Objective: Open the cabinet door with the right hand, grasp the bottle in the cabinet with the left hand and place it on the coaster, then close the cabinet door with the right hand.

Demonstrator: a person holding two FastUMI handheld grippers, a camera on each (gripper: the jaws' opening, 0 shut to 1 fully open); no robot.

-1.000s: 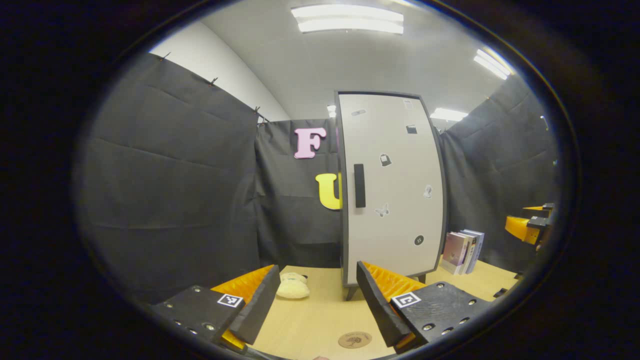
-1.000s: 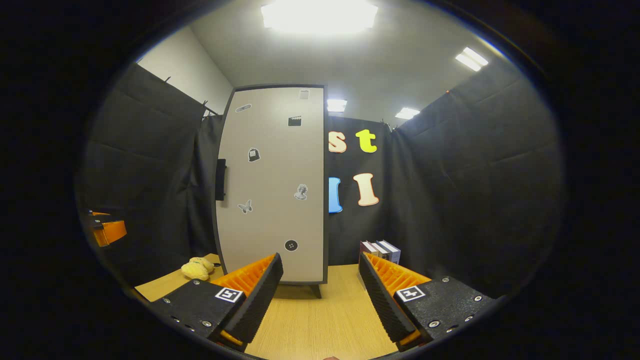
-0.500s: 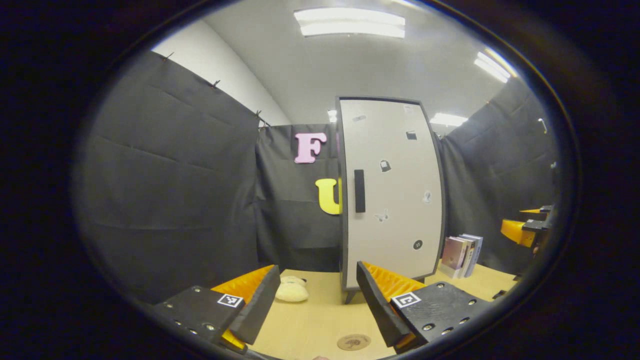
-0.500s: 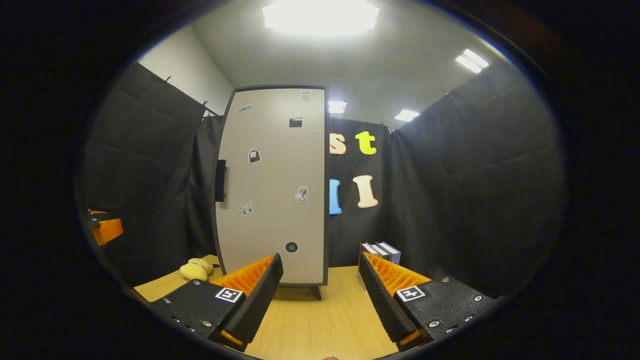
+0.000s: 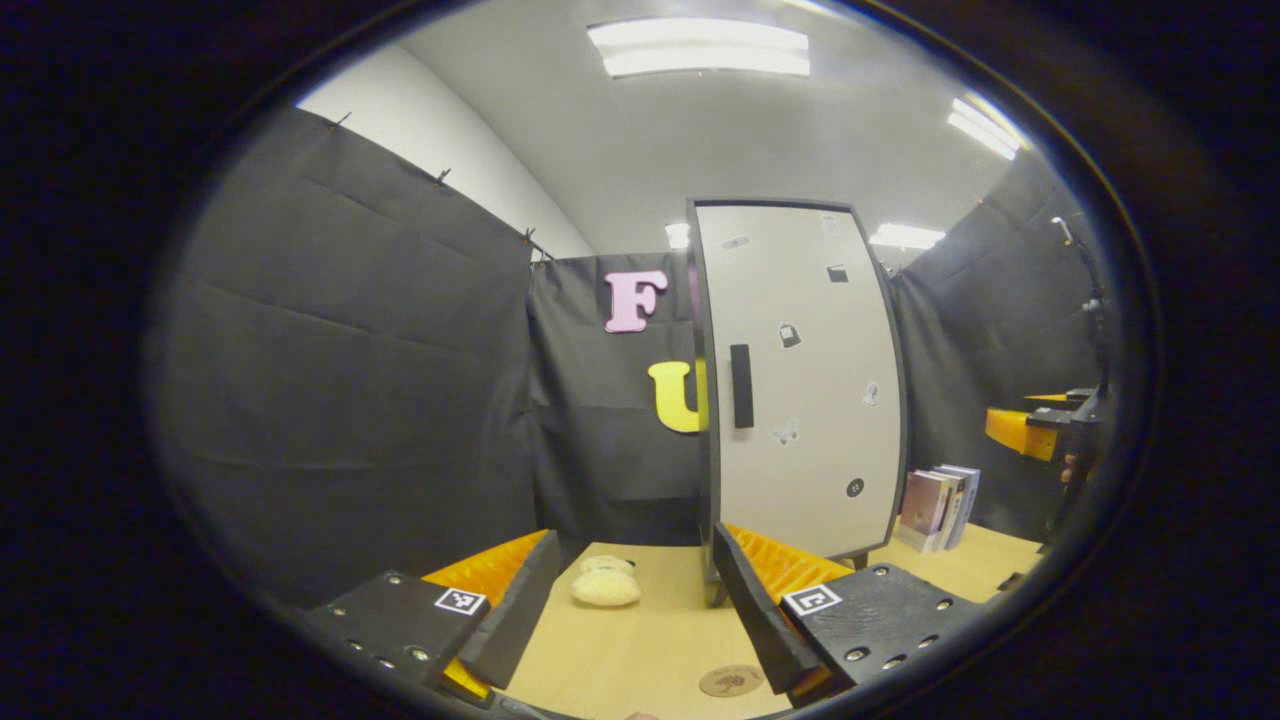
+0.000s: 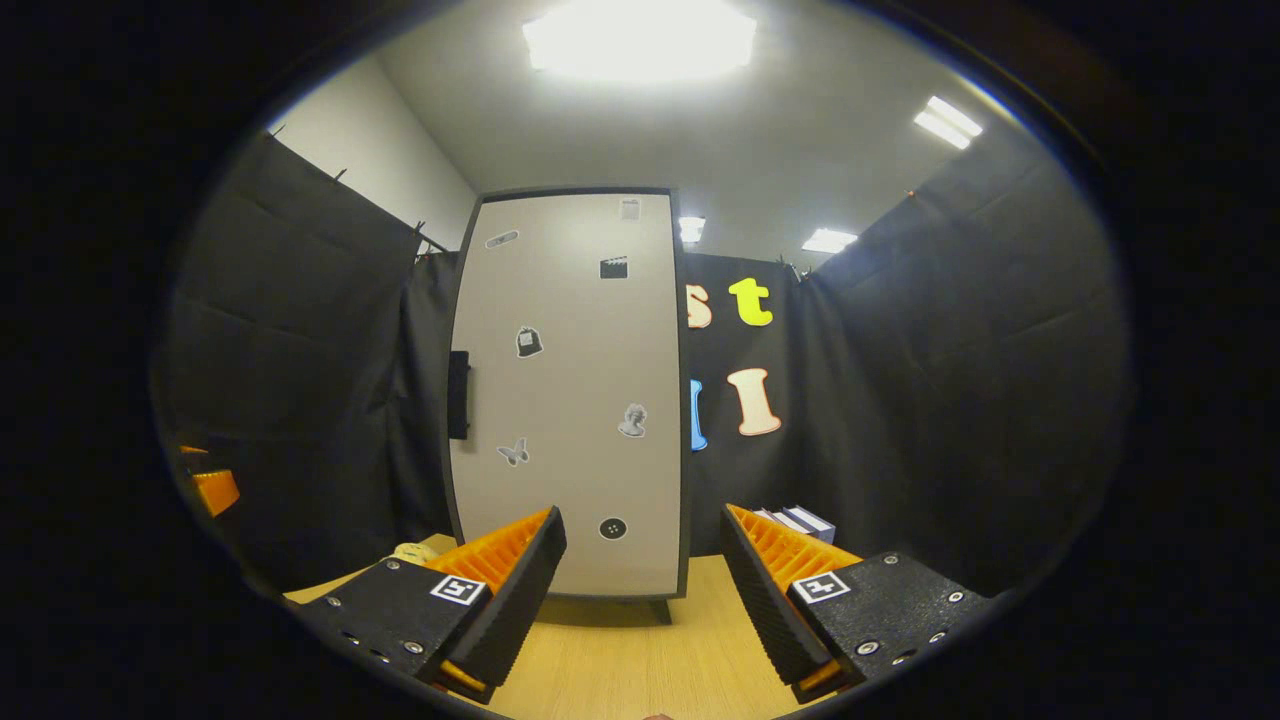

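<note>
Both my left claw (image 5: 630, 610) and right claw (image 6: 640, 590) hang spread and empty over the desk (image 5: 640, 650), the coaster (image 5: 731, 681) just beyond my left fingers, then a plush toy (image 5: 605, 582), with the cabinet door (image 6: 570, 400) shut and the bottle hidden.

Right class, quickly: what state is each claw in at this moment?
Left claw: open, holding nothing.
Right claw: open, holding nothing, facing the closed cabinet door.
</note>
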